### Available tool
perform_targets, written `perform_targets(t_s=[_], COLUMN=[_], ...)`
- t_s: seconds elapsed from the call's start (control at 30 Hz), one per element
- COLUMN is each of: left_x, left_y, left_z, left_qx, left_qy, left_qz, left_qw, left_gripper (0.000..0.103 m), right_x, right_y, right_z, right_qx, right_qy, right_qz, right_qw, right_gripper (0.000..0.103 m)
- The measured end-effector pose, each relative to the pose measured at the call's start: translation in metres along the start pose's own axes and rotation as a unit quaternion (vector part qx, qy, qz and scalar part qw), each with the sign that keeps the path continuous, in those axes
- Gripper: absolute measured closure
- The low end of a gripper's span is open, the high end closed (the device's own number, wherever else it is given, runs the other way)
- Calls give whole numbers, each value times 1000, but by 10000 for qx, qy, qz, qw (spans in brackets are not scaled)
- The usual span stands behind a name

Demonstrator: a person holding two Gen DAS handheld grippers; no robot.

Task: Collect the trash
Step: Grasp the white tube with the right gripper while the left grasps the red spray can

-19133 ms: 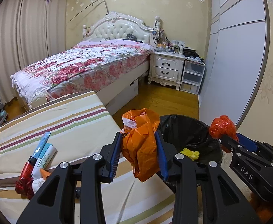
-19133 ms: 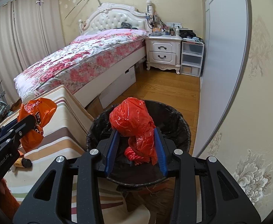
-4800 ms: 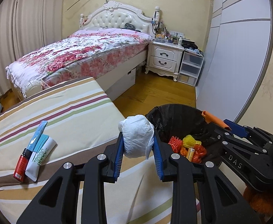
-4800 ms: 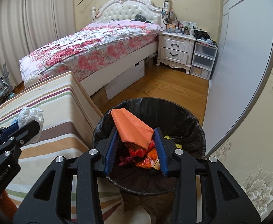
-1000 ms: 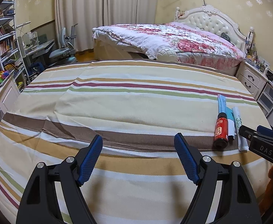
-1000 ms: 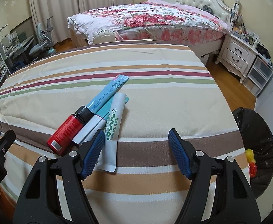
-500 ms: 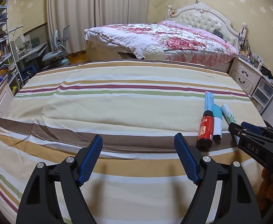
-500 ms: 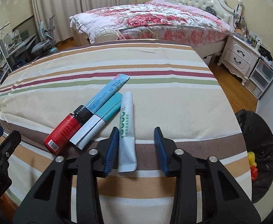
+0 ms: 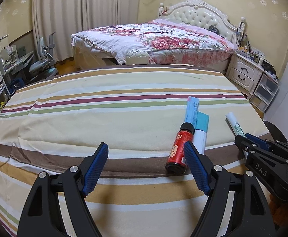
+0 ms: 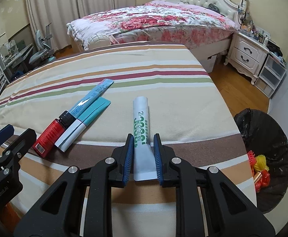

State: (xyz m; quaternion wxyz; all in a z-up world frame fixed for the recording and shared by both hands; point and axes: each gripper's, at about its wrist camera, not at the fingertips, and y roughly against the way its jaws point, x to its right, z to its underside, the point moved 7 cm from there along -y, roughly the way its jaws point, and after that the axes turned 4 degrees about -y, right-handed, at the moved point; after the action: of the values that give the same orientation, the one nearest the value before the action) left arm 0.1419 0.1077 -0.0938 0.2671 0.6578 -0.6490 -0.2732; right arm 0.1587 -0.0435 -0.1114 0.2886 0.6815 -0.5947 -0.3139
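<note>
the right gripper (image 10: 142, 158) has its blue pads pinching the flat crimped end of the white tube (image 10: 141, 130), nearest of everything in its view. the tube's long axis runs straight away from the tongs, in line with the fingers, its far end lying on the striped bedcover (image 10: 104, 63). so the coming move looks like a plain lift and a swing to the right, where the black-lined bin (image 10: 270, 158) sits just off the bed's corner with bright scraps already inside.

the left gripper (image 9: 147, 165) hangs spread wide with nothing between its pads. the red bottle (image 9: 178, 150) lies just inside its right finger, base toward the tongs and black cap pointing away, so its axis also runs roughly along the fingers. touching it on the far side lie the teal packet (image 9: 201, 132) and, beyond, the pale blue sachet (image 9: 192, 109). this cluster is nearer the left hand than the right; a small shift rightward would likely centre the bottle.
</note>
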Motion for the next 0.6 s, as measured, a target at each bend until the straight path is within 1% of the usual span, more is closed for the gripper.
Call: perform_targets(t_s=[0.23,0.37,0.43,0.47,0.57,0.6], left_x=[10,10,10,11,15,18], left_y=[-19,-23,-24,-25,-26,-26], left_z=[1,2,4,5,5,6], left_qx=[-239,-332,-363,-396,-413,-403], left_qy=[-148,-116,-114,-128,-204,-245], left_qz=[84,195,268,297,374,426], left_qw=[9996,9992,9989,9987,9982,9980], left_gripper=[27,27,37,39,51,59], right_x=[-1,-1,-1,-1,-2,-3], right_y=[0,0,0,0,0,0], right_z=[1,2,2,2,2,1], right_qx=[78,91,97,96,103,103], right_qy=[68,61,70,71,92,98], right_qz=[42,29,35,31,41,46], right_qw=[9999,9999,9999,9999,9999,9999], right_gripper=[83,83,83,82,81,81])
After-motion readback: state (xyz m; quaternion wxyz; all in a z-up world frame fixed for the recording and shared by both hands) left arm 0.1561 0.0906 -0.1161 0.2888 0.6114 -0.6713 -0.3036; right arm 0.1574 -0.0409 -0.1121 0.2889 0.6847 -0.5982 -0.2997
